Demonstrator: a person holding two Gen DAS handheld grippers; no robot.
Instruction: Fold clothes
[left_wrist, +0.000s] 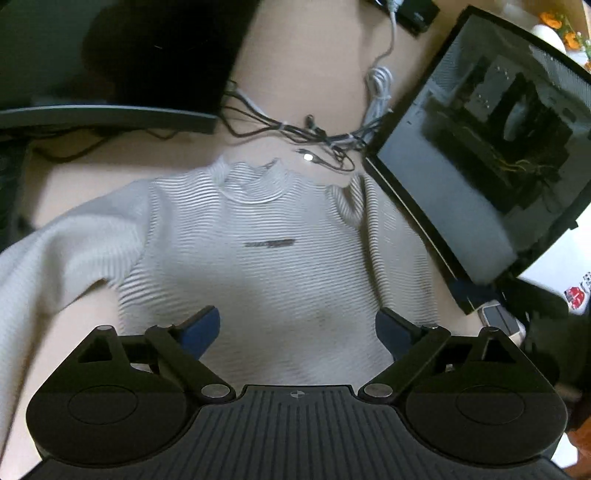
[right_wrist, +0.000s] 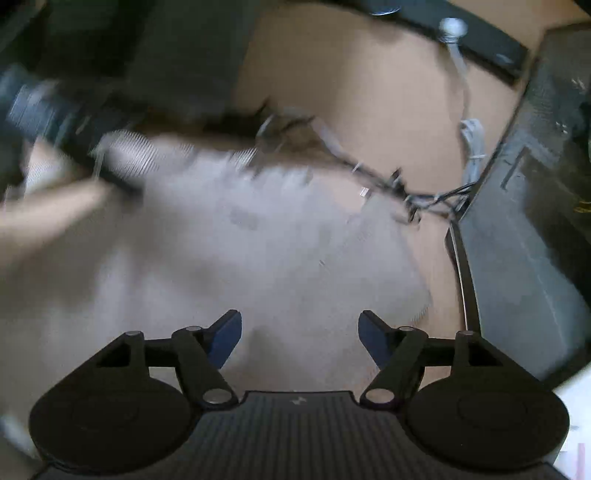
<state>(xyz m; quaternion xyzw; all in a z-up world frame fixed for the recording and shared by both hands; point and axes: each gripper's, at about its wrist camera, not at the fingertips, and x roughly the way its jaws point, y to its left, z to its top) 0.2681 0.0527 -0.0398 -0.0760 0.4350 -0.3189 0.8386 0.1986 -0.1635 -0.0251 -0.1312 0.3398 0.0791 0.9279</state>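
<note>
A white ribbed sweater (left_wrist: 258, 258) lies flat on the beige tabletop, collar at the far side, with a small dark label on its chest. Its left sleeve (left_wrist: 55, 251) spreads out to the left. My left gripper (left_wrist: 297, 326) hovers over the sweater's lower part, open, nothing between its blue pads. In the right wrist view the same sweater (right_wrist: 258, 266) is blurred by motion. My right gripper (right_wrist: 300, 334) stands open above the sweater's right lower area, holding nothing.
A glass-sided computer case (left_wrist: 491, 155) stands close on the right of the sweater. A tangle of black and white cables (left_wrist: 314, 136) lies just beyond the collar. A dark monitor and its base (left_wrist: 110, 114) sit at the far left.
</note>
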